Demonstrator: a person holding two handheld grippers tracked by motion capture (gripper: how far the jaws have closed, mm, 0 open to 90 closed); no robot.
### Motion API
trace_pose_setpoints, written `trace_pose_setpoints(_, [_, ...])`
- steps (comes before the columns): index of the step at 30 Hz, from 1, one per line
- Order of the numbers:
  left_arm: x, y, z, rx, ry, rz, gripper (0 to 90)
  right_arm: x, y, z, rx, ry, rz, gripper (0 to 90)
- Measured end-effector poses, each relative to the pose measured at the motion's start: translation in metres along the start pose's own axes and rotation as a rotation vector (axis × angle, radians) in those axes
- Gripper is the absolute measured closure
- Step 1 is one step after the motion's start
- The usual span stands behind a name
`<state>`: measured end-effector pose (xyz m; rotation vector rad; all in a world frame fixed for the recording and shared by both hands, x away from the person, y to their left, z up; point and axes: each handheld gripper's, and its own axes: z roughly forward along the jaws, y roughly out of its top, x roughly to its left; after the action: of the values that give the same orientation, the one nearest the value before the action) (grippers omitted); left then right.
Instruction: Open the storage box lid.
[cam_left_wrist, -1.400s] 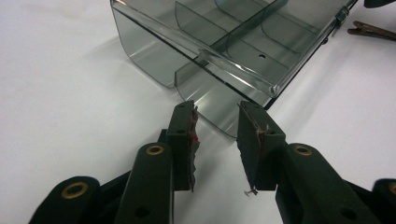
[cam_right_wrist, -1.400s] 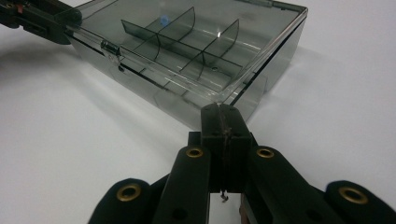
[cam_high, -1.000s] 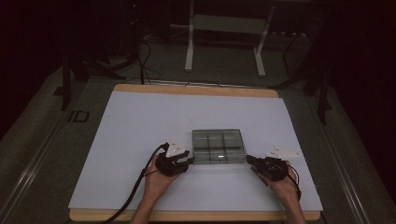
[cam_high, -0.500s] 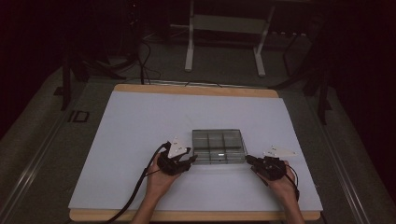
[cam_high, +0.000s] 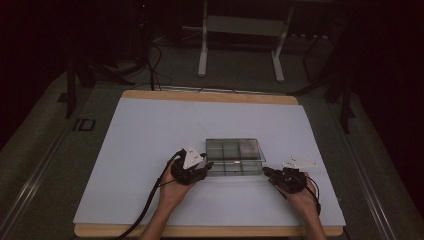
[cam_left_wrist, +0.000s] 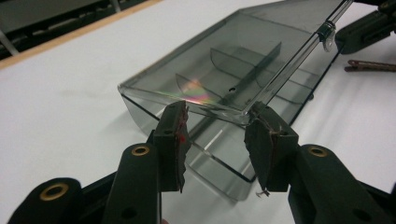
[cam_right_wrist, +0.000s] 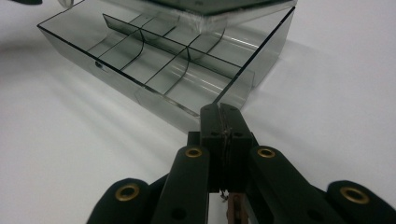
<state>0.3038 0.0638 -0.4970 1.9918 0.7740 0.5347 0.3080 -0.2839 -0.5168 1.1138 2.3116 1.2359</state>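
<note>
Smoke-grey clear plastic makes up the compartment box (cam_high: 234, 159) that sits on the white sheet (cam_high: 150, 145) covering the wood-edged counter (cam_high: 210, 96), toward the near middle of it. Nearest the person, the left gripper (cam_high: 207, 166) is at the box's left near corner and the right gripper (cam_high: 266, 172) at its right near corner. In the left gripper view, the left gripper (cam_left_wrist: 215, 133) has its jaws apart, standing either side of a corner of the raised lid (cam_left_wrist: 243, 60); they have just been opening, and whether the pads touch the lid I cannot tell. In the right gripper view, the right gripper (cam_right_wrist: 219, 109) has its jaws pressed together with nothing between them, the tips right at the box's corner wall. Beyond, the dividers (cam_right_wrist: 154, 51) split the open box into small cells. Farther off, a metal stand (cam_high: 240, 35) rises from the dark floor.
</note>
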Motion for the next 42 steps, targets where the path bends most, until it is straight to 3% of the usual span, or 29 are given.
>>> trace_pose_setpoints(17, [0.011,0.019,0.004,-0.044,0.043,0.037,61.5,0.001,0.0,0.001,0.003,0.008,-0.005,89.2])
trace_pose_setpoints(33, [0.021,0.028,0.008,-0.065,0.055,0.009,66.9,-0.007,-0.002,-0.004,-0.015,-0.027,0.011,85.4])
trace_pose_setpoints(42, [0.027,0.031,0.013,-0.056,0.058,-0.032,68.0,-0.012,-0.005,-0.006,-0.024,-0.04,0.027,84.7])
